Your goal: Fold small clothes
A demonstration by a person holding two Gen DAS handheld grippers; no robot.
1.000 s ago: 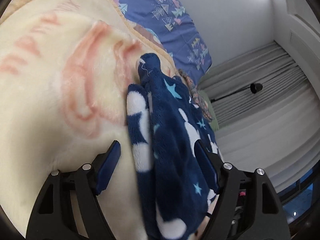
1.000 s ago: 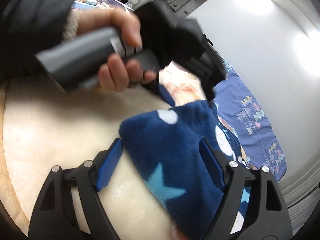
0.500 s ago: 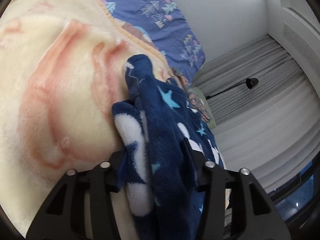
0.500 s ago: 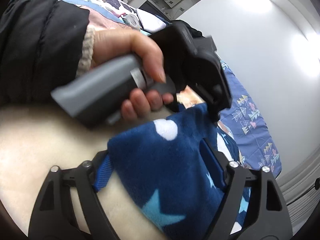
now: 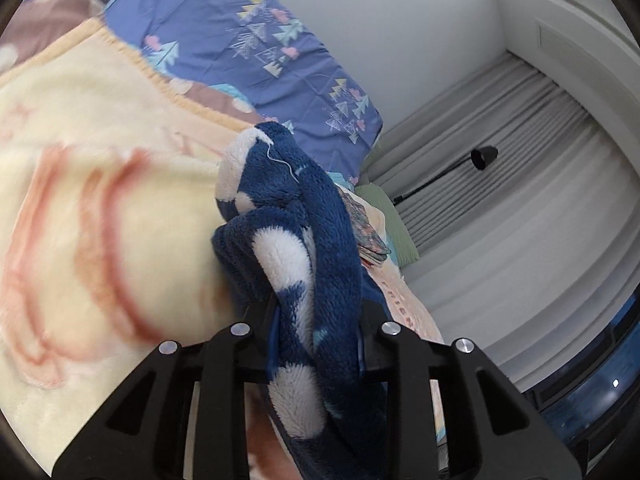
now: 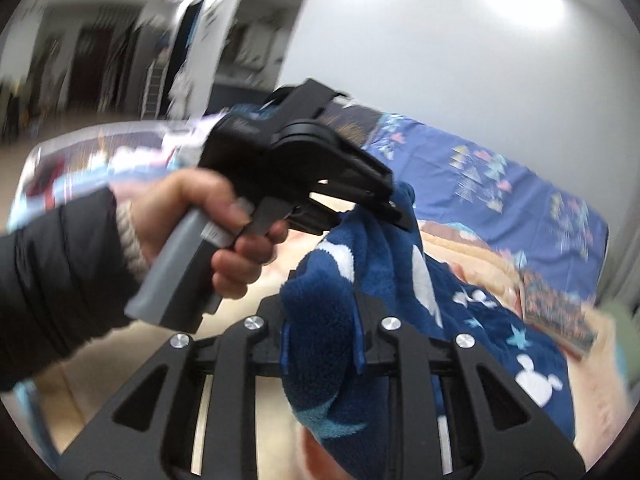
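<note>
A navy fleece garment (image 5: 308,200) with white blobs and pale blue stars hangs lifted above the cream blanket (image 5: 100,208). My left gripper (image 5: 316,320) has a bunched edge of it squeezed between its blue pads, the jaws still closing. In the right wrist view my right gripper (image 6: 322,320) pinches another bunch of the same garment (image 6: 404,272), its jaws closing too. A hand (image 6: 200,216) in a dark sleeve holds the left gripper (image 6: 394,212) there, its tips gripping the cloth's far corner. The rest of the garment trails down to the bed.
A blue patterned sheet (image 5: 248,44) lies beyond the blanket by a white wall. A green pillow (image 5: 386,216) and a folded patterned cloth (image 6: 560,312) sit near the bed's end. Grey curtains (image 5: 520,208) and a black lamp (image 5: 484,156) stand behind.
Both grippers went from wide around the garment to pinched on it, then rose, lifting the cloth off the blanket. The right wrist view rolled and now shows more of the room.
</note>
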